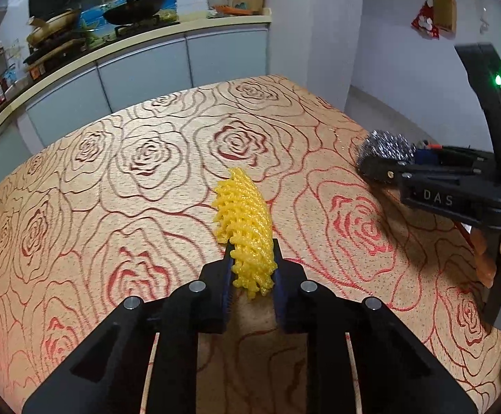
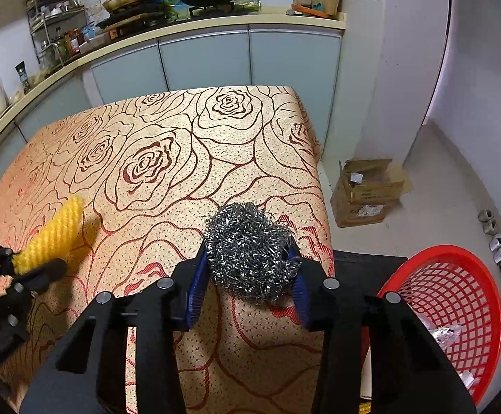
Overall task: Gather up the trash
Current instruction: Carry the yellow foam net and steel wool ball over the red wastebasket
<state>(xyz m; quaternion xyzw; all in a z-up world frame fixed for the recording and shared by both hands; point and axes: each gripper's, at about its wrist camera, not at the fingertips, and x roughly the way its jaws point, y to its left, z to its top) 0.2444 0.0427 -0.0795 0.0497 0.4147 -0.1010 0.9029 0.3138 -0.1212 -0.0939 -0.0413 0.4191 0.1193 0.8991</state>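
The left hand-held gripper point(image 1: 252, 269) is clenched on a yellow foam fruit net point(image 1: 245, 227): both blue pads press the near end of the net, and the rest of it sticks forward over the rose-patterned desk point(image 1: 147, 158). Whether the net is already lifted clear of the cloth or lies partly on it cannot be told from either view.

The right hand-held gripper point(image 2: 248, 276) is grasping a steel wool scourer point(image 2: 248, 248), a grey tangle of wire squeezed between its blue pads, near the right edge of the desk. In the left wrist view the same scourer shows at the tip of the other tool, well apart from the net.

A red plastic basket point(image 2: 491, 296) stands on the floor just beside the desk, below its right edge, and looks like the place for the trash; some crumpled silvery scraps point(image 2: 448, 333) already lie in it. A cardboard box point(image 2: 367, 193) with bits of paper sits farther off on the floor.

As a judgement, the task is well along: some trash is already in the basket, and the only two loose pieces seen on the desk are both gripped. What is left is to carry the scourer and the net over the basket and let them go; the right side has the shorter way, while the left must cross the desk
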